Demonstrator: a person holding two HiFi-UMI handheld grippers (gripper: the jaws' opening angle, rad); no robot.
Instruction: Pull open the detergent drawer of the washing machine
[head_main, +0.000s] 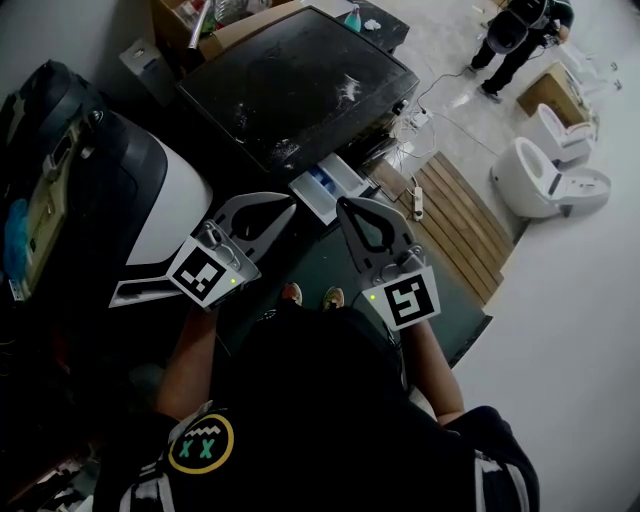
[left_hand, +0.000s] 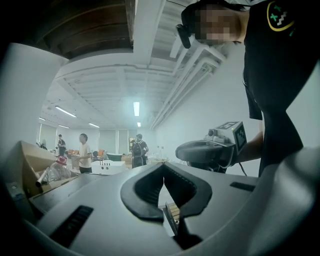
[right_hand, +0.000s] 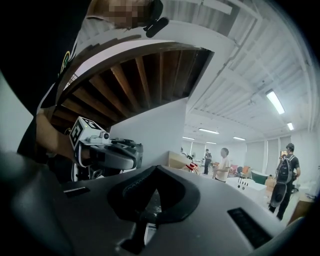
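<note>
- Left gripper (head_main: 285, 208) was held in front of the washing machine (head_main: 290, 85), aimed level at its front. In the left gripper view its jaws stood tip to tip with nothing between them.
- Right gripper (head_main: 346, 205) was just beside the left one, also in front of the washing machine. Its jaws were fully together and empty in the right gripper view.
- Neither gripper touched the washing machine.
- Detergent drawer (head_main: 322, 188) stuck out from the washing machine's upper front edge, just beyond both gripper tips. It was a white tray with a blue compartment showing, so it looked already pulled out.
- Handling judgement: the drawer is probably thin moulded plastic, light and smooth, and likely slick if wet. It should slide on guides and bind if pulled skew.
- The best hold would be the front lip at mid-width, pulled straight and level away from the washing machine and eased at the end stop.
- Power strip (head_main: 417, 203) and wooden slats (head_main: 450, 220) lay on the floor to the right of the washing machine.
- Two toilets (head_main: 540, 180) stood well beyond the washing machine's right side.
</note>
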